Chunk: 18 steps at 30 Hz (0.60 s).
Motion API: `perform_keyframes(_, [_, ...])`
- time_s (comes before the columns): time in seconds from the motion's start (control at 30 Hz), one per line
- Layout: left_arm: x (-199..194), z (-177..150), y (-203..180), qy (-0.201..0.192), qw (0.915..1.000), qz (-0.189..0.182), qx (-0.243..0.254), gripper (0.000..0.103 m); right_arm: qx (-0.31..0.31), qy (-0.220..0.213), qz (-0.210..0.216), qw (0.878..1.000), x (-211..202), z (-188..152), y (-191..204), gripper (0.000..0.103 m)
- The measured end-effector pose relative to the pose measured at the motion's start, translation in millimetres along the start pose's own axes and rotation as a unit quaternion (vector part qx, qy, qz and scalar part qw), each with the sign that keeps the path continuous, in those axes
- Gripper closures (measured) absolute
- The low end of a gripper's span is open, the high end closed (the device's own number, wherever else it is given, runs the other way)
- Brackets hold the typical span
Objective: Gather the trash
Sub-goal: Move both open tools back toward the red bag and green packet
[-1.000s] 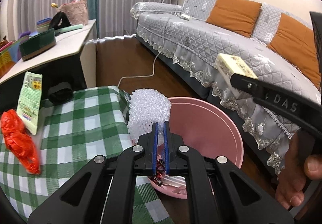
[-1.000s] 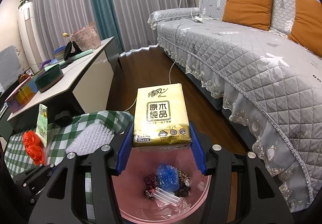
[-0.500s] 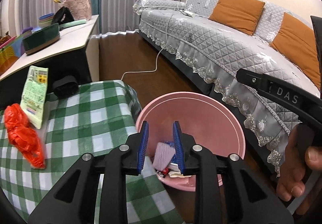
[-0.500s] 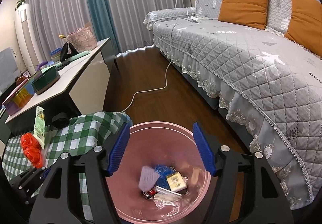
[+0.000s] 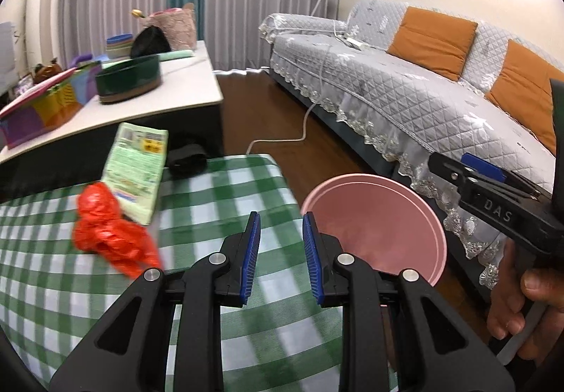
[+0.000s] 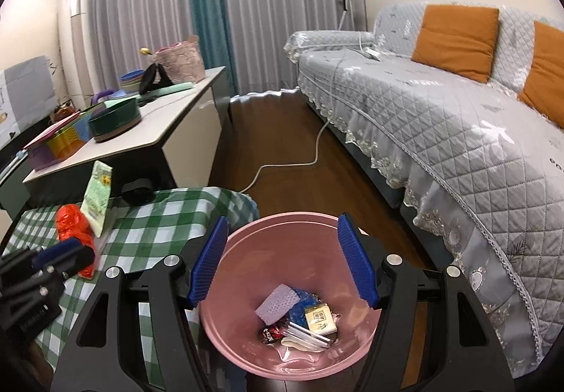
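Note:
A pink bin (image 6: 243, 353) stands on the floor beside the green checked table (image 5: 225, 187). It holds a tissue pack (image 6: 320, 318), a pale bubble-wrap piece (image 6: 276, 304) and other wrappers. My right gripper (image 6: 283, 263) is open and empty above the bin. My left gripper (image 5: 281, 244) is open and empty over the table's right edge, next to the bin (image 5: 380, 223). A crumpled red wrapper (image 5: 109, 233) and a green packet (image 5: 135, 170) lie on the table to its left. A black object (image 5: 186, 159) sits at the table's far edge.
A white side table (image 5: 183, 89) with bowls and boxes stands behind. A grey sofa (image 5: 405, 103) with orange cushions runs along the right. A white cable (image 5: 303, 131) lies on the wood floor. The right gripper's body (image 5: 500, 209) shows at the right edge of the left wrist view.
Both grippers opened: the bubble wrap and the tissue pack dropped into the bin. My left gripper then swung left from over the bin to the table edge.

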<state>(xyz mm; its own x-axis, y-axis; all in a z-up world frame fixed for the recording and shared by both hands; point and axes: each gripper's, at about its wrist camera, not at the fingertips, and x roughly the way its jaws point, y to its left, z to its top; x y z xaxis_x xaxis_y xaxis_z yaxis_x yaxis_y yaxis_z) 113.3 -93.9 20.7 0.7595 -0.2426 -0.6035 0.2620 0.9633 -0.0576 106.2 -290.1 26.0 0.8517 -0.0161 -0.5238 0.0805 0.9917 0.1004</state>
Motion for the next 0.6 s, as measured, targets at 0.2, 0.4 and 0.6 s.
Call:
perform_keyframes(0.2, [-15, 3, 30, -0.007, 0.9997, 0.022, 0.001, 0.078, -0.015, -0.007, 0.005, 1.000, -6, -3, 12, 0.039])
perform_keyframes(0.4, [-25, 10, 60, -0.018, 0.9989, 0.043, -0.008, 0.078, -0.026, -0.005, 0.007, 1.000, -5, -6, 20, 0.041])
perform_keyframes(0.6, [-21, -5, 85, -0.017, 0.9964, 0.062, -0.056, 0.078, -0.038, 0.000, 0.007, 0.999, 0, -12, 26, 0.046])
